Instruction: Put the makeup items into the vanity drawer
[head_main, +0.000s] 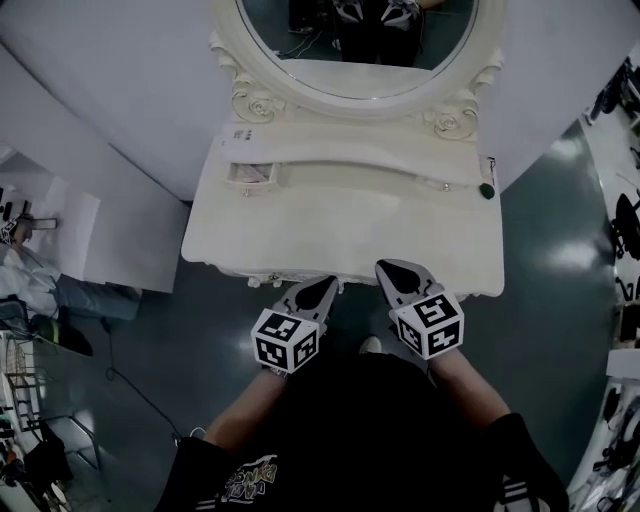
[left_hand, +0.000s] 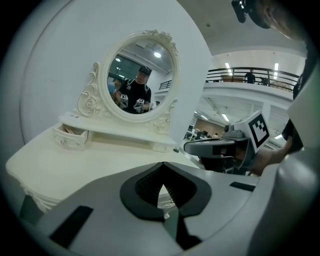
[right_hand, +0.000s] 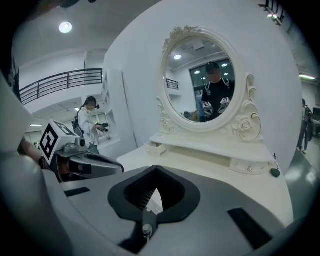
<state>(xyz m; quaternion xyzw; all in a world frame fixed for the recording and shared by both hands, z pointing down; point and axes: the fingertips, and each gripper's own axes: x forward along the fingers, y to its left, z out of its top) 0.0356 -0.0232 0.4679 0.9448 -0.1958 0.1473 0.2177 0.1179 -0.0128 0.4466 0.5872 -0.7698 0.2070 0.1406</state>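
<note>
While both tools hang at the near edge of the vanity top (head_main: 340, 235), neither holds anything: the left gripper (head_main: 322, 285) has its jaws drawn together with only a sliver of light between the pads, and the right gripper (head_main: 392, 270) is closed the same way. No makeup lies on the bare top. The small drawer (head_main: 250, 173) stands pulled out at the far left of the raised shelf under the mirror (head_main: 360, 40), with something pale pink inside that I cannot identify. It lies far and left of both grippers, its front running left to right, and the left gripper is nearer. A small dark green thing (head_main: 487, 190) sits at the shelf's far right end, nearer the right gripper, too small to tell its long axis. If it is a makeup item, I judge the right gripper should fetch it and carry it leftward
</note>
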